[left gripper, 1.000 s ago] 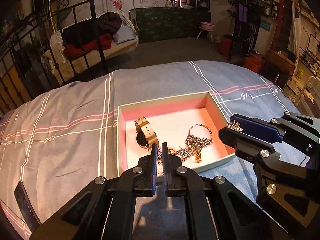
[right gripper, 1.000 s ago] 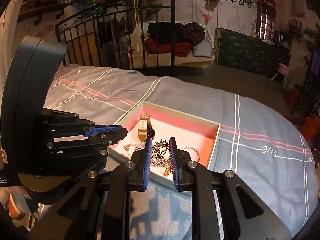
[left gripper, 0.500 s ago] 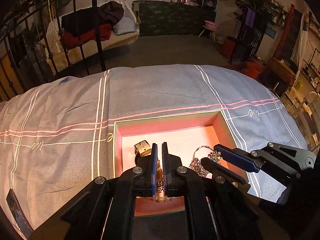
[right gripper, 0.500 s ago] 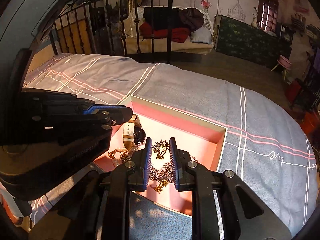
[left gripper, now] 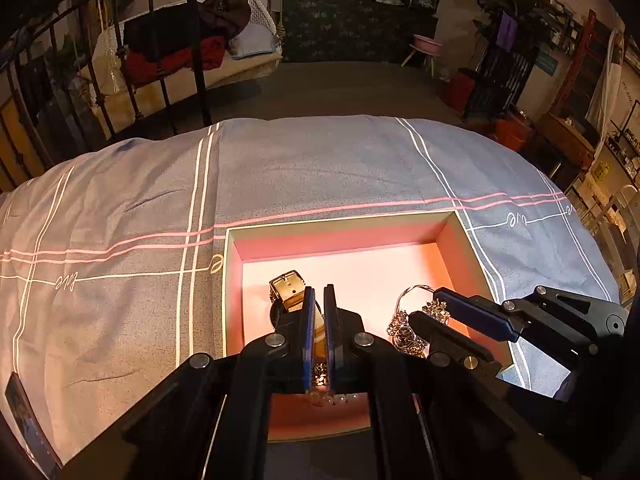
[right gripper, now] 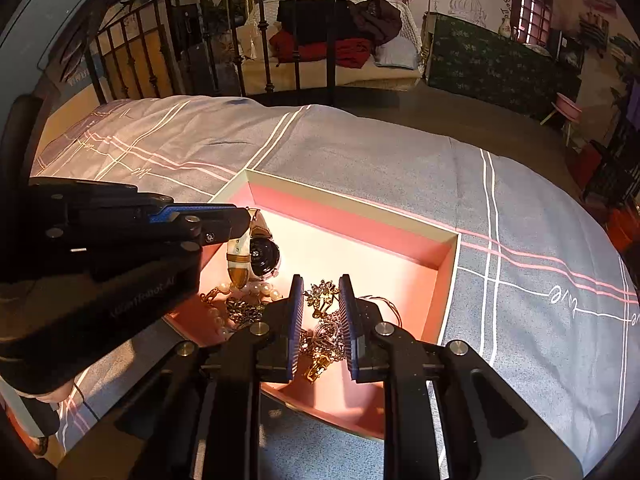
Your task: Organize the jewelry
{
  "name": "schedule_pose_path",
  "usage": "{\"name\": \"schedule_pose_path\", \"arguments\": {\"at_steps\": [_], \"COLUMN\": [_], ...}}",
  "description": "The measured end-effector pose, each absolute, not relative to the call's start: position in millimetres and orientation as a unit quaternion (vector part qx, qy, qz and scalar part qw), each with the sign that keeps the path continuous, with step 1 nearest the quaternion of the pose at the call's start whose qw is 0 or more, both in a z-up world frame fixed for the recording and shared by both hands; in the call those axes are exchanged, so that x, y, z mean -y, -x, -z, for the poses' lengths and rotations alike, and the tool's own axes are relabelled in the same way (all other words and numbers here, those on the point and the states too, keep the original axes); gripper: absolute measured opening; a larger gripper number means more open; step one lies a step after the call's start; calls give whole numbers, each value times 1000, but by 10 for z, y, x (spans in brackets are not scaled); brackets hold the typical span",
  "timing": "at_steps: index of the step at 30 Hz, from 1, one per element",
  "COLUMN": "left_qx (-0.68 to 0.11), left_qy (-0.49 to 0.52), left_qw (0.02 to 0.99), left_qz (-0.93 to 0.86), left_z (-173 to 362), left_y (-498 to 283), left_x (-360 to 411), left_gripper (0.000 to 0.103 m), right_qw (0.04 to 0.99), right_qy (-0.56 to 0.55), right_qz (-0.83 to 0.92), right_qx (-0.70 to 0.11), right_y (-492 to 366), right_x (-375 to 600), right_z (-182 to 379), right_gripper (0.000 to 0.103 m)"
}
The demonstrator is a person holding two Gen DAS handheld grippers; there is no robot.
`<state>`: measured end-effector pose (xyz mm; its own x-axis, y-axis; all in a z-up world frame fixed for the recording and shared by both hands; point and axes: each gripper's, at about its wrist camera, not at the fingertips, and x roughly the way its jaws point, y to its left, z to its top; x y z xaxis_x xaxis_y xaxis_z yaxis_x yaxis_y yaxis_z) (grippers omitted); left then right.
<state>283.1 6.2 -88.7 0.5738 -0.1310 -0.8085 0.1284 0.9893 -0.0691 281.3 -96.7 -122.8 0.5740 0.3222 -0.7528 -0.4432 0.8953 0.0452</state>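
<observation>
An open box with a pink inside (left gripper: 340,236) (right gripper: 444,268) lies on the bed and holds jewelry. A gold-strapped watch (left gripper: 289,290) (right gripper: 256,254) lies at its left. A pearl bracelet (right gripper: 256,290) and tangled chains with a brooch (right gripper: 324,294) (left gripper: 404,330) lie nearer me. My left gripper (left gripper: 316,300) hangs over the watch strap with its jaws nearly together and a narrow gap between them; whether it grips anything is unclear. My right gripper (right gripper: 322,312) is lowered over the chains, jaws apart around them.
The box rests on a grey-blue bedspread (left gripper: 304,168) with white and pink stripes. A dark flat object (left gripper: 24,416) lies at the bed's left edge. A black iron bed frame (right gripper: 208,60) stands behind, with a daybed of clothes (left gripper: 180,52) beyond.
Both grippers have moved forward and down into the box. The left one went from the box's near edge to over the watch; the right one closed in on the chains.
</observation>
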Motion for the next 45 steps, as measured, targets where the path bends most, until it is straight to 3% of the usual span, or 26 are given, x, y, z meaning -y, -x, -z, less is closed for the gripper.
{"name": "schedule_pose_path", "arguments": {"at_steps": [16,18,19,20,21,22,30,32,39,45], "left_qx": [-464,-463,-461,-457,-448,-433,-421,-399,-227,-150], "left_qy": [-1,-7,-13,-19,-26,-31,-38,-27,-25,-27], "left_qw": [883,884,885,888,893,900,905,915,972,987], "left_qz": [63,59,55,48,37,26,43,43,52,48], "left_z": [948,951,941,929,908,874,788,691,72,-214], "left_y": [-2921,-2921,-2917,-2911,-2902,-2884,-2809,-2672,-1623,-885], "left_x": [-102,-96,-85,-80,-77,-78,-36,-46,-38,-3], "left_gripper": [5,6,22,39,82,96,96,96,96,97], "right_qw": [878,875,876,880,885,886,891,898,962,983], "right_qy": [71,75,77,79,80,79,70,73,82,71], "right_qz": [-214,-213,-211,-208,-207,-208,-209,-204,-148,-122], "right_qx": [-422,-429,-427,-419,-410,-406,-397,-384,-216,-118], "right_y": [-2828,-2824,-2814,-2788,-2759,-2744,-2706,-2622,-1705,-968], "right_x": [987,979,973,974,976,978,988,1011,1219,1334], "right_z": [1344,1369,1368,1350,1326,1307,1252,1201,755,463], "right_gripper": [19,38,65,79,80,80,81,91,97,97]}}
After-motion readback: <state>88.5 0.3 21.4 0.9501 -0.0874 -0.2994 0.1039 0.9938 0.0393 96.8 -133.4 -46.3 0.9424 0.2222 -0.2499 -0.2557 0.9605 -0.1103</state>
